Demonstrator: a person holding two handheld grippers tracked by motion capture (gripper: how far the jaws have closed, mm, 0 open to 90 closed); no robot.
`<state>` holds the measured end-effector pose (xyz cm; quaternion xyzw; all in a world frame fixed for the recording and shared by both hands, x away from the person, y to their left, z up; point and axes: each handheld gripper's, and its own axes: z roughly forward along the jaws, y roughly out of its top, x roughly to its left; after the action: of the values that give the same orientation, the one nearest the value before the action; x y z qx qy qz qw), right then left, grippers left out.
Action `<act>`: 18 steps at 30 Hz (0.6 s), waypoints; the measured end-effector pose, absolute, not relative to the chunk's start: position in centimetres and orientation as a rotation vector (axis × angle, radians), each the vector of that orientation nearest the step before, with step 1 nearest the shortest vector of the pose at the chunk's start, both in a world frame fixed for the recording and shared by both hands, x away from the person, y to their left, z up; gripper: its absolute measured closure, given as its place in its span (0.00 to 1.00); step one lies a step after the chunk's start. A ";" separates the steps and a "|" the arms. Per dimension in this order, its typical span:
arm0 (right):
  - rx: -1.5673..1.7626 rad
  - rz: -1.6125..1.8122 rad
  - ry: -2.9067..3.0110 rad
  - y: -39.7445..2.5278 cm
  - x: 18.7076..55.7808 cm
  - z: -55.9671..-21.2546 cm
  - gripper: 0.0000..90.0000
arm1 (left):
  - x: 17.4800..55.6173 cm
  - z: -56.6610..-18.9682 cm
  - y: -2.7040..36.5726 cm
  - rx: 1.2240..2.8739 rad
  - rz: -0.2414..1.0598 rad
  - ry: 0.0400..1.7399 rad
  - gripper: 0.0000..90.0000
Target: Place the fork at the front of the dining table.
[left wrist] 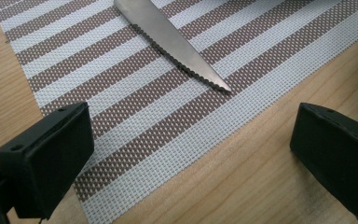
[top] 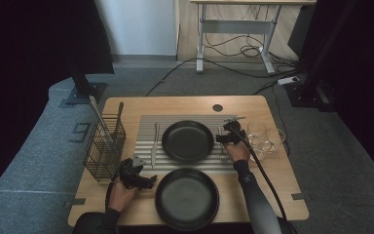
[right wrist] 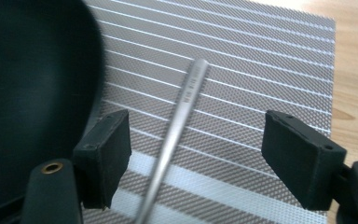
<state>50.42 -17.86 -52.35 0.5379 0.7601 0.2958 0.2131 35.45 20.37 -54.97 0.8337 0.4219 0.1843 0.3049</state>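
On the striped placemat [top: 151, 168] a black plate [top: 187, 141] lies between a knife [top: 154, 144] on its left and a fork [top: 222, 148] on its right. My left gripper [top: 143, 179] is low over the mat's front left corner. It is open [left wrist: 193, 114], and the serrated knife blade [left wrist: 177, 44] lies just beyond its jaws. My right gripper [top: 225, 136] hovers at the plate's right rim. It is open [right wrist: 198, 121], with a slim metal handle [right wrist: 182, 121] lying on the mat between its jaws, untouched. The black plate [right wrist: 32, 93] is beside its left jaw.
A second black plate [top: 187, 197] sits at the table's front edge. A wire basket [top: 104, 146] with utensils stands at the left. Two glasses [top: 264, 136] stand to the right of the mat. Bare wood [left wrist: 261, 186] borders the mat.
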 end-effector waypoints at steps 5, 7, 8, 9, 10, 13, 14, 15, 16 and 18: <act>1.442 0.857 2.135 -17.2 49.2 -51.1 0.22 | 35.2 -55.0 20.5 2.210 0.470 1.123 0.00; 1.409 0.873 2.140 -17.0 48.5 -50.5 0.20 | 35.1 -55.0 20.6 2.207 0.463 1.126 0.00; 1.399 0.877 2.140 -16.9 48.2 -50.3 0.20 | 35.1 -55.0 20.6 2.206 0.460 1.128 0.00; 1.389 0.879 2.140 -16.8 48.0 -50.2 0.19 | 35.1 -55.0 20.6 2.206 0.456 1.128 0.00; 1.376 0.882 2.149 -16.8 47.6 -49.8 0.18 | 35.1 -55.0 20.6 2.205 0.454 1.127 0.00; 1.340 0.897 2.160 -16.8 46.6 -49.2 0.17 | 35.1 -55.1 20.6 2.201 0.436 1.129 0.00; 1.324 0.910 2.164 -16.8 46.2 -48.9 0.17 | 35.1 -55.1 20.6 2.199 0.432 1.129 0.00; 1.316 0.919 2.170 -16.9 45.8 -48.6 0.16 | 35.1 -55.1 20.6 2.199 0.432 1.129 0.00; 1.308 0.923 2.177 -16.9 45.5 -48.4 0.16 | 35.1 -55.1 20.6 2.200 0.431 1.129 0.00; 1.287 0.937 2.186 -17.1 44.7 -48.0 0.16 | 35.1 -55.1 20.6 2.198 0.431 1.129 0.00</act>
<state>44.67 -17.09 -47.95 0.4646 0.7891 0.3382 0.2172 35.13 20.64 -55.12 0.8327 0.4278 0.1631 0.3113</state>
